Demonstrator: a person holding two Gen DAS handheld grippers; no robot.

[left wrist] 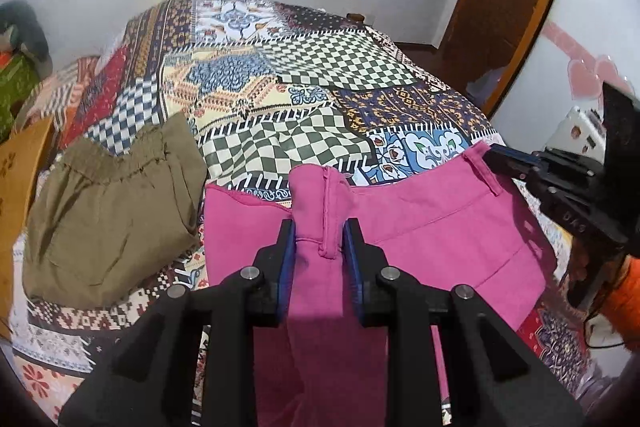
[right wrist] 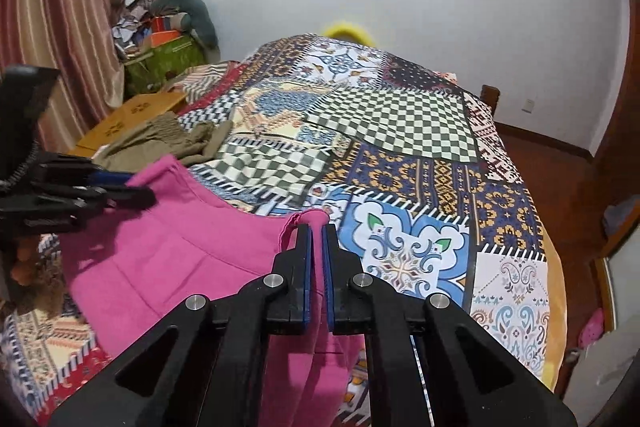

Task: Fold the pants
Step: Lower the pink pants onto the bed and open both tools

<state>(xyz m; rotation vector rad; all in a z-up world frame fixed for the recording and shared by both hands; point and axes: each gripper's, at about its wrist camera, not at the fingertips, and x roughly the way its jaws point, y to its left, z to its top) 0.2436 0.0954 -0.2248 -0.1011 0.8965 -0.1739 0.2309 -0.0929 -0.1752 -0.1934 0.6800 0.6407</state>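
Over patchwork bedspread (left wrist: 320, 67) | left tongs (left wrist: 319, 239) clamp bright pink cotton pants (left wrist: 432, 227) waistband | right tongs (right wrist: 318, 247) pinch its corner | left view alone shows folded olive trousers (left wrist: 108, 211) fully

Left tool (left wrist: 319, 247) on pink pants (left wrist: 420, 227)

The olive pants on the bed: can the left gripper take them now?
Probably not yet. The left gripper is shut on the pink pants. The olive pants lie uncovered beside them, so it must release first.

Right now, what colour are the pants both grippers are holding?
Bright pink. The pants show best in the left wrist view.
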